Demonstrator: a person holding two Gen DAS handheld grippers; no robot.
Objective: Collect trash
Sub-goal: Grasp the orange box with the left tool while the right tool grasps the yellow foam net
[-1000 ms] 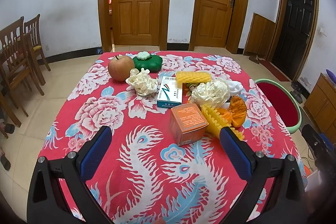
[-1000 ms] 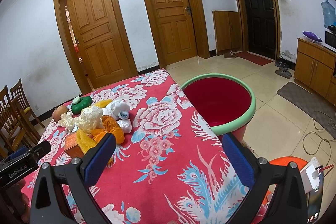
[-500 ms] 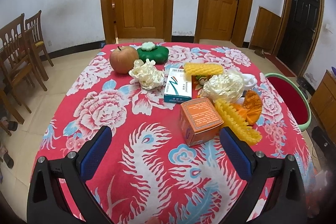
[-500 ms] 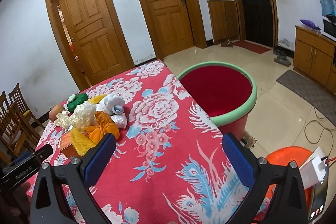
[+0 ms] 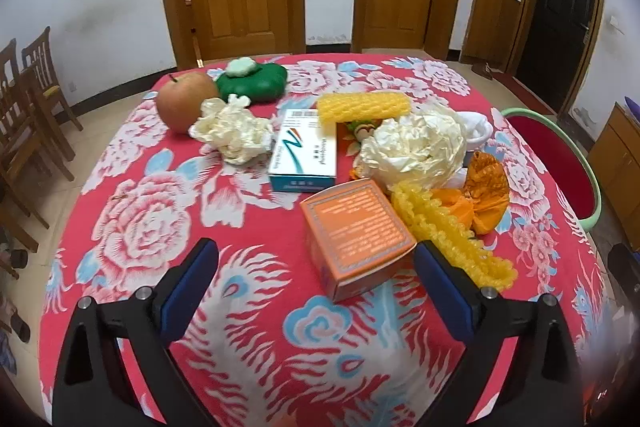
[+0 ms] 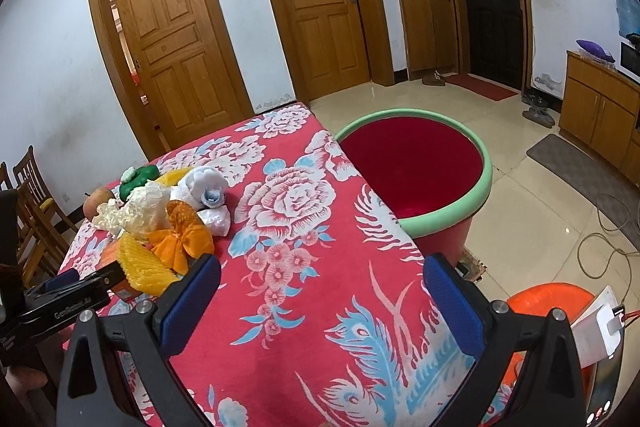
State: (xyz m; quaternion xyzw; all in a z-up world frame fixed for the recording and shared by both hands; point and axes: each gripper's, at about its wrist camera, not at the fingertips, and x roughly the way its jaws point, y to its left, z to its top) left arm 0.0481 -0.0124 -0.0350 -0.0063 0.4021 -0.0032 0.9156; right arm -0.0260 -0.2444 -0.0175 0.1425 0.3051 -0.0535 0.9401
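L gripper [image 5: 316, 283], jaws wide but closing w/ nothing between, is nearer the orange box [image 5: 356, 231], just ahead, long axis slanting right; R gripper [image 6: 320, 299] open, empty, over bare cloth.

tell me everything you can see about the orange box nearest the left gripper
The orange box is a small carton, apparently cardboard, with a white-bordered orange top panel of fine print, too small to read. It lies flat on the floral tablecloth, turned corner-on to the camera, closed and undented. A yellow foam net lies against its right side; a white and teal box sits just behind. It is ahead of the left gripper, untouched.
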